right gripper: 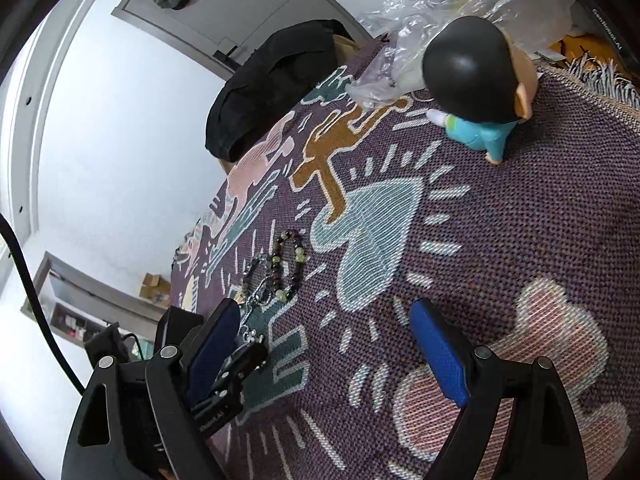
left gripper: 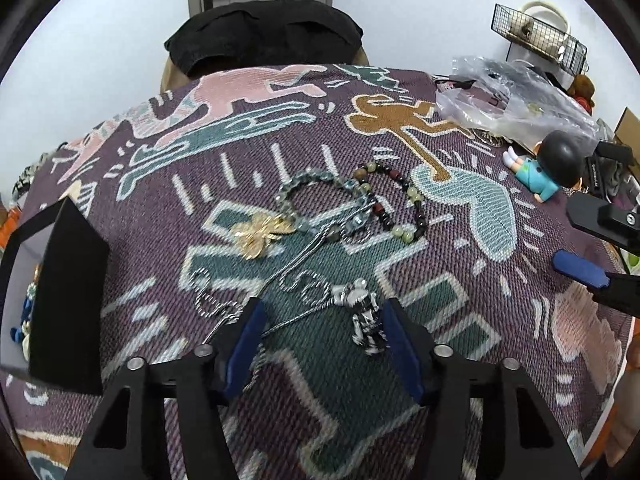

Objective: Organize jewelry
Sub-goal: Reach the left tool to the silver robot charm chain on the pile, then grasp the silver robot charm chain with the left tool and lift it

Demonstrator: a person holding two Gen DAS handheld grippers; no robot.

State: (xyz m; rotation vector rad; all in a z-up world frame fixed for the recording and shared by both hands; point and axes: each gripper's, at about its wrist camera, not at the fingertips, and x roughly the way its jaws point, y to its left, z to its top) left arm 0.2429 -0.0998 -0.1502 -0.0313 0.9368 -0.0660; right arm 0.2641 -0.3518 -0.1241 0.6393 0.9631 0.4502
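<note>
the left gripper is hovering low over the woven cloth on the tabletop, its blue pads standing partly apart and gripping nothing. between them are lying the silver chain and, close against the right pad, the small silver robot charm; the pads are not pressing on either. just beyond, the chain is looping in curls toward a gold flower brooch, a pale green bead bracelet and a dark mixed-bead bracelet, all touching or overlapping in one cluster. at the left edge an open black box is already holding some pieces and looks like the place the jewelry is going.

the right gripper is waiting wide apart and empty over bare cloth to the right, with a toy figure and a plastic bag further off.

judging from this, the risk is in the tangle: a lift of the chain could be dragging the bracelets and brooch along, since it is running under them. the charm is sitting off-centre, so closing pads could be pinching only the thin chain, which might slip, or nudging the charm aside. the loose weave could also be snagging a link.
</note>
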